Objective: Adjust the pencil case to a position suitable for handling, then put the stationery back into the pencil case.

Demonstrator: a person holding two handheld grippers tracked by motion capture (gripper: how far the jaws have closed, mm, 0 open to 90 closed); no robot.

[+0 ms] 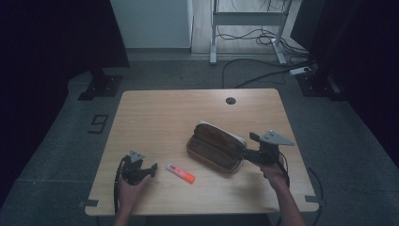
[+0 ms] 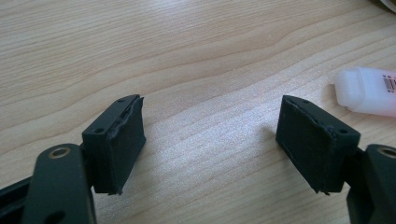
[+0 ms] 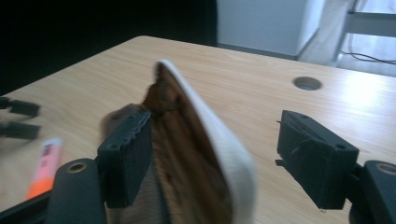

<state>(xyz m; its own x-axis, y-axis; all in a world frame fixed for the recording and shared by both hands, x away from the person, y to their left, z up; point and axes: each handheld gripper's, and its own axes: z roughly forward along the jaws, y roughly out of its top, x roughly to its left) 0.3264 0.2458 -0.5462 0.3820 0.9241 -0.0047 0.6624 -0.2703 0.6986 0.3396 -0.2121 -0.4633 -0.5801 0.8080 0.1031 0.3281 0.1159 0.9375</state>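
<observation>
My jaws stand apart at the brown pouch (image 1: 215, 149).
My right gripper (image 3: 212, 158) straddles its rim unpressed; my left gripper (image 2: 210, 140), also spread, rests left of it.

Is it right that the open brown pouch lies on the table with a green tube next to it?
Not quite. The tube is orange with a white end, not green, as the high view shows. The rest holds: the open brown pouch lies on the table with the tube next to it.

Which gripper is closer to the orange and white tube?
Left. The left gripper sits just beside the tube, jaws open toward it. The right gripper is farther off, at the brown pouch.
</observation>
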